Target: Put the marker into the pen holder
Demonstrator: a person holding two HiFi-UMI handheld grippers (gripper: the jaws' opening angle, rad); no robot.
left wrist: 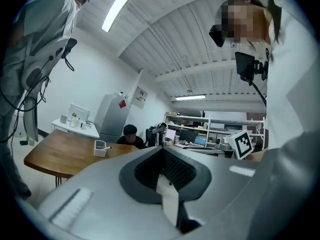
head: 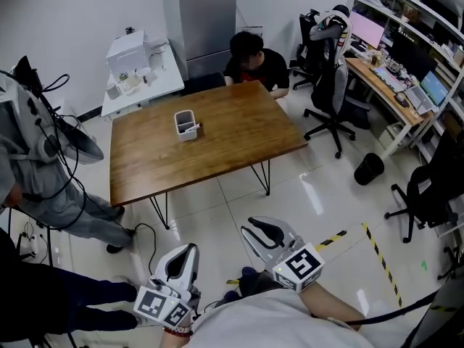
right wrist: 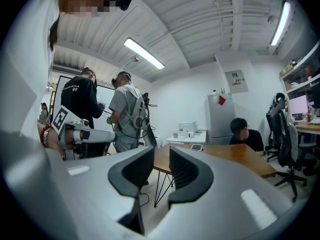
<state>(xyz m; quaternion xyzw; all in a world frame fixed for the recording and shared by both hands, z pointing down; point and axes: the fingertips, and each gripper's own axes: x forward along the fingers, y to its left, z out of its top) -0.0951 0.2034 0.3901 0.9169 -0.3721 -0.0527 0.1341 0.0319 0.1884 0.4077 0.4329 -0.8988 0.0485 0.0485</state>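
Observation:
A white pen holder point(head: 186, 125) stands near the middle of the brown wooden table point(head: 217, 143), far ahead of me. A thin marker point(head: 196, 127) lies against its right side. The left gripper view shows the pen holder point(left wrist: 100, 147) small and far off, with the marker point(left wrist: 106, 147) beside it. Both grippers are held low by my body, well short of the table. My left gripper point(head: 190, 248) point(left wrist: 161, 151) has its jaws together with nothing in them. A narrow gap shows between the jaws of my right gripper point(head: 251, 228) point(right wrist: 161, 156), which holds nothing.
A person point(head: 254, 58) sits at the table's far side. Another person point(head: 43, 165) with cables stands at its left end. A white side table point(head: 141, 67), office chairs point(head: 330, 85), a black bin point(head: 368, 168) and a cluttered desk point(head: 391, 85) ring the room. Striped tape point(head: 377, 252) marks the floor.

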